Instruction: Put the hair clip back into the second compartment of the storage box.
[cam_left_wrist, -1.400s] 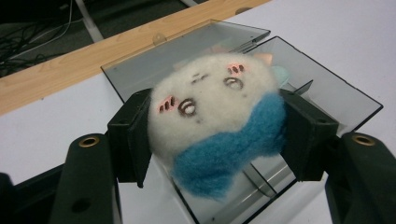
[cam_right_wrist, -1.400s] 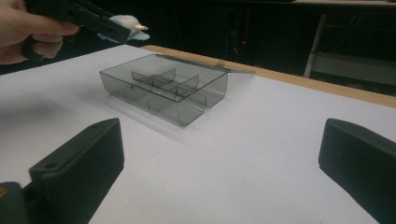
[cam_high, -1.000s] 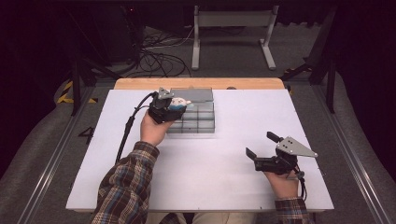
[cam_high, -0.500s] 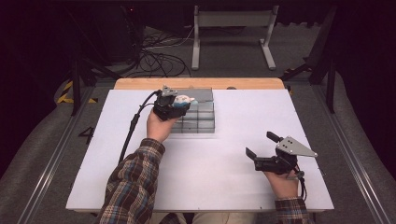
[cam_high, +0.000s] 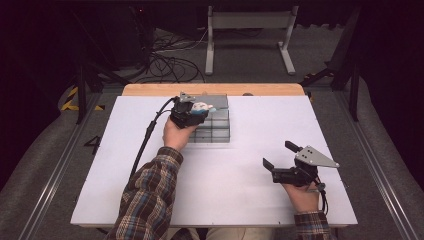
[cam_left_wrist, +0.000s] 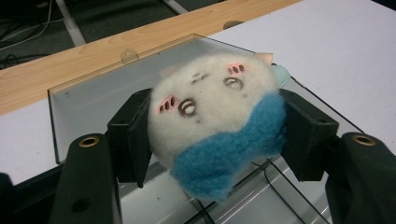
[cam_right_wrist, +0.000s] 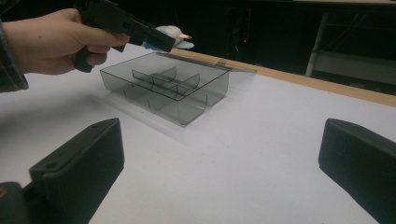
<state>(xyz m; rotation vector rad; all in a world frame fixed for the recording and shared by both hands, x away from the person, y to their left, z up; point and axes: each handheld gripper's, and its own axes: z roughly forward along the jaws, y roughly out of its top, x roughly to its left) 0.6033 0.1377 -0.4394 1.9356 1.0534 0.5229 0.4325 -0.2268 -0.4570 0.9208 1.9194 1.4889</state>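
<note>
My left gripper (cam_high: 200, 111) is shut on a small white and blue plush toy (cam_left_wrist: 217, 121), its two black pads pressing the toy's sides. It holds the toy above the far left part of a clear grey divided box (cam_high: 216, 129) whose lid (cam_left_wrist: 93, 100) lies open flat behind it. In the right gripper view the toy (cam_right_wrist: 172, 32) hangs over the box's (cam_right_wrist: 205, 95) far edge. My right gripper (cam_high: 280, 159) rests near the table's front right, jaws wide open with nothing between them, pointing toward the box.
The white table top (cam_high: 240, 195) ends in a wooden strip (cam_high: 150, 90) at the back. A black cable (cam_high: 145, 140) trails from the left gripper along the sleeve. Cables and a metal stand (cam_high: 247, 22) lie on the floor beyond.
My left hand has carried the toy a little farther over the box and slightly lower. The right gripper has stayed in place.
</note>
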